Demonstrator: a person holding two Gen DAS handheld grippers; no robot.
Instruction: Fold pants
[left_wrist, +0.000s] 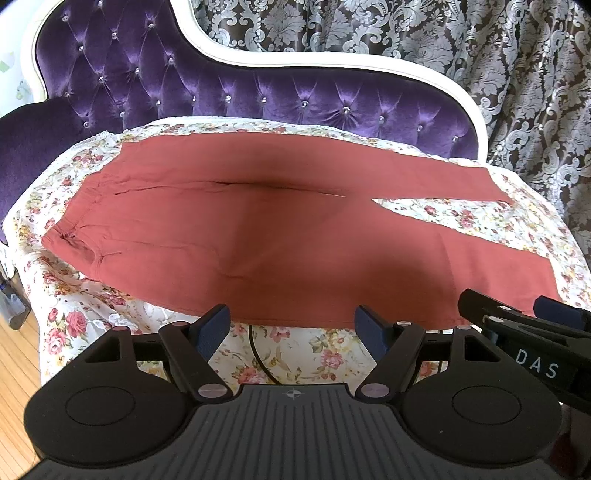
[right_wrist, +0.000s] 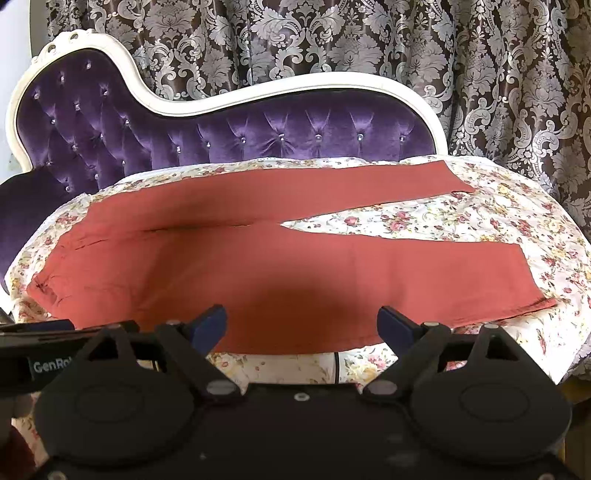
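Purple tufted sofa under a flowered sheet carries the pants spread flat, legs apart, no fold made yet, while the left gripper and right gripper hover spread wide, grasping nothing, at the pants' near edge.

Pants: rust-red, spread flat, waistband at left, legs parted toward the right
Floral sheet: under the pants
Sofa back: purple, tufted, white-framed
Left gripper: jaws wide apart, just short of the near hem
Right gripper: at lower right, beside the near leg
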